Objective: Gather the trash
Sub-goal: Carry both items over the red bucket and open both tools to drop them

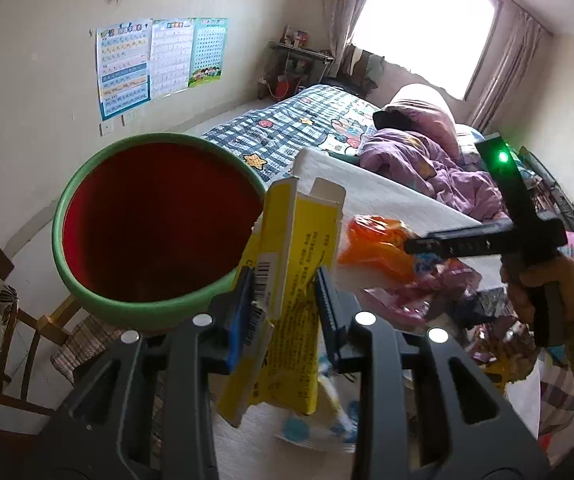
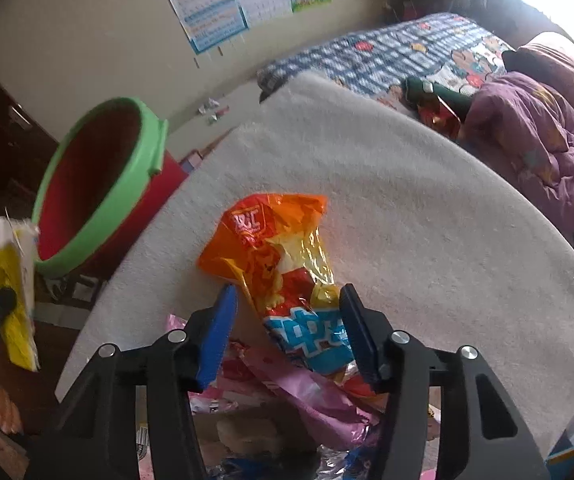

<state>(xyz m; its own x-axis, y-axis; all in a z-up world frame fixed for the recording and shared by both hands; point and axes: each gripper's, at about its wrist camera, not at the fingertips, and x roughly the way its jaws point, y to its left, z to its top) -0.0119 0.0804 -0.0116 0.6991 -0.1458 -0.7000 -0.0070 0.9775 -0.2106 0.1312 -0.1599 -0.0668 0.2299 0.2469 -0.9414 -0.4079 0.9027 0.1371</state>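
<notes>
My left fingers (image 1: 283,300) are pinching 1 yellow carton (image 1: 287,280) beside the red bin (image 1: 159,220). My right fingers (image 2: 287,332), spread, are straddling an orange snack bag (image 2: 279,248) on the white surface (image 2: 427,220).

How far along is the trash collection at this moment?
Early: nothing shows inside the red bin yet. In hand: the left gripper is shut on a yellow carton beside the bin's green rim. The right gripper straddles the orange snack bag, not yet clamped. Left: pink wrappers on the white cloth.
</notes>
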